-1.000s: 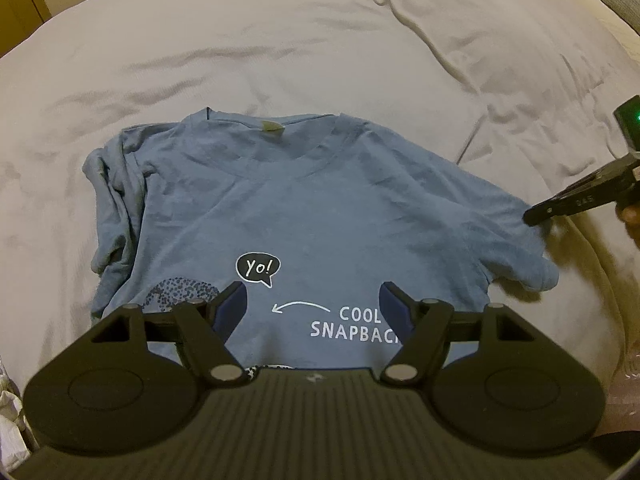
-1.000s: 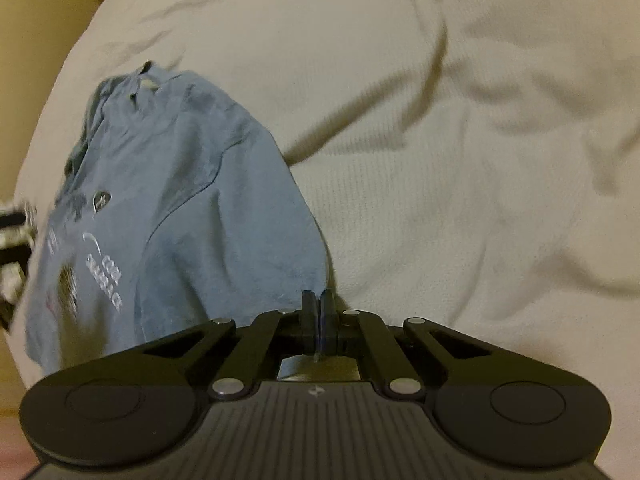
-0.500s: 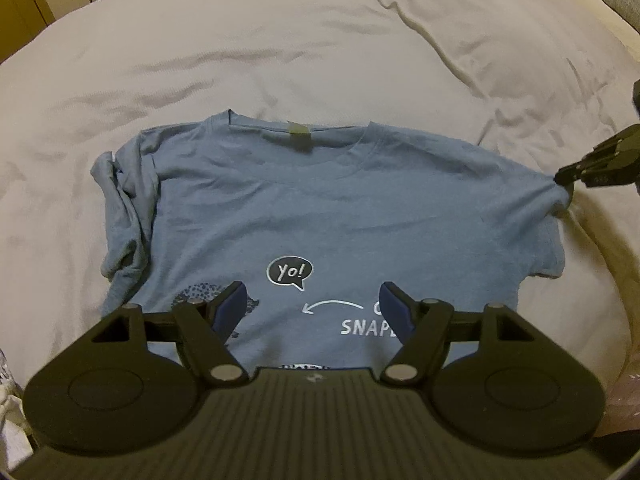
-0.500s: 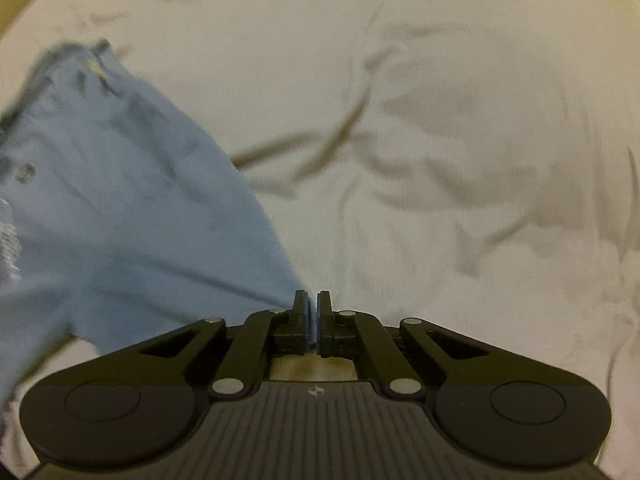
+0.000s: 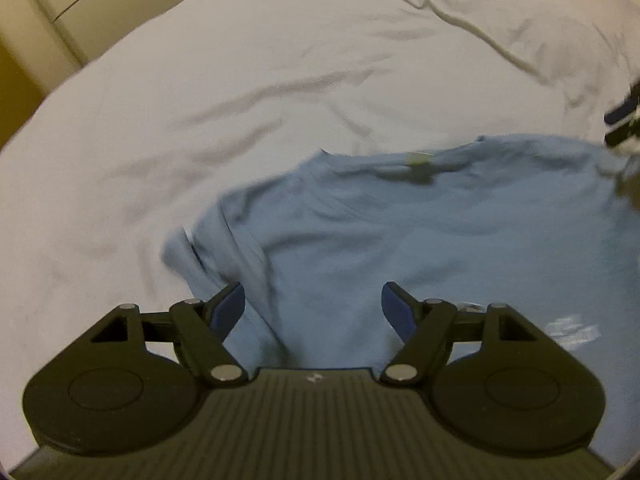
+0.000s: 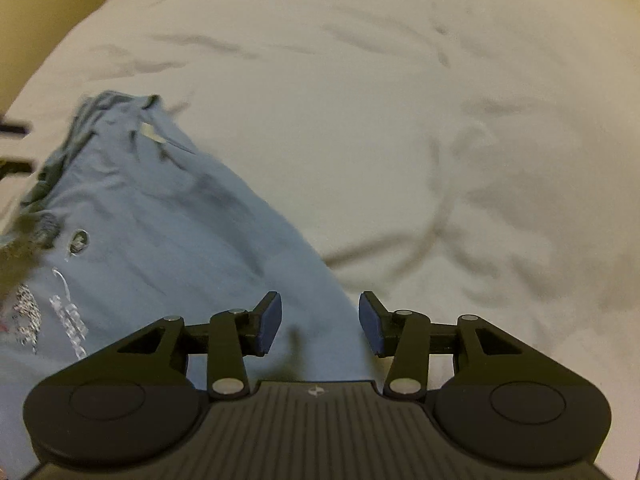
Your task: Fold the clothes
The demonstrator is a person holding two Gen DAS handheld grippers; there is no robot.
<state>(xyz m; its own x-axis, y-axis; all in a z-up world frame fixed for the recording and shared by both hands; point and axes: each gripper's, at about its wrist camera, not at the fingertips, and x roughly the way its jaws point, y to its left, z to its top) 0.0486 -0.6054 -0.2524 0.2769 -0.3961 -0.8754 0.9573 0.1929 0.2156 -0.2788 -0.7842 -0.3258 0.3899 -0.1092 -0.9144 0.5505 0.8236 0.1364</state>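
Garment: 1 blue T-shirt point(image 5: 420, 248) lies print side up on the white bedsheet point(image 5: 240, 80), collar and neck label point(image 5: 418, 159) toward the far side of the bed.
Spread: body largely flat; the sleeve on the right gripper's side looks pulled out straight.
Defect: the other sleeve point(image 5: 208, 248) is bunched and creased, just ahead of the left gripper's fingers.
Left gripper point(image 5: 313, 310): jaws wide apart, nothing between them, poised over the shirt near the crumpled sleeve.
Right gripper point(image 6: 319, 326): jaws parted, nothing clamped; shirt edge lies beneath and between the fingers, contact cannot be told.
Image quality: both views blurred; fine detail of the print is unreadable.
Done: laying out and partial flattening, judged from the flat body.
Outstanding: straighten the bunched sleeve, then all folds; 0 folds are visible.
Progress: early stage, preparation only.
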